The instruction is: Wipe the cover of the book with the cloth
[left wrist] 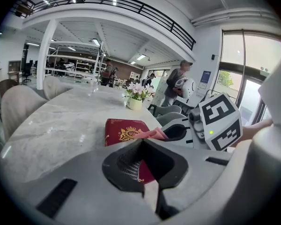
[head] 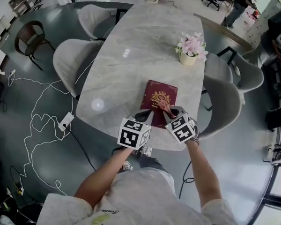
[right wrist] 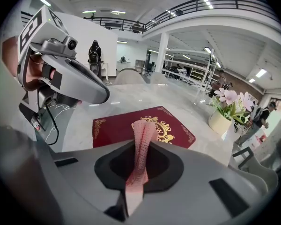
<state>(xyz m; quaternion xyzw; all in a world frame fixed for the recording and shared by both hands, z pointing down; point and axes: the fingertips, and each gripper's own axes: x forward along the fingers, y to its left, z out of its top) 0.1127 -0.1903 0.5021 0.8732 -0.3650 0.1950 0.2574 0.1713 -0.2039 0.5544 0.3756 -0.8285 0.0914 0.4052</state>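
Clenches the jaws of the left gripper [head: 144, 115] on the near edge of a dark red book [head: 159, 97] lying flat on the marble bench [head: 126, 55], lower centre of the head view. Pinches a pink cloth [head: 163, 108] in the jaws of the right gripper [head: 170, 112], just right of the left one, with the cloth's free end resting on the cover's gold crest. Shows a flower pot [head: 188, 57] at upper right, well apart from the book.
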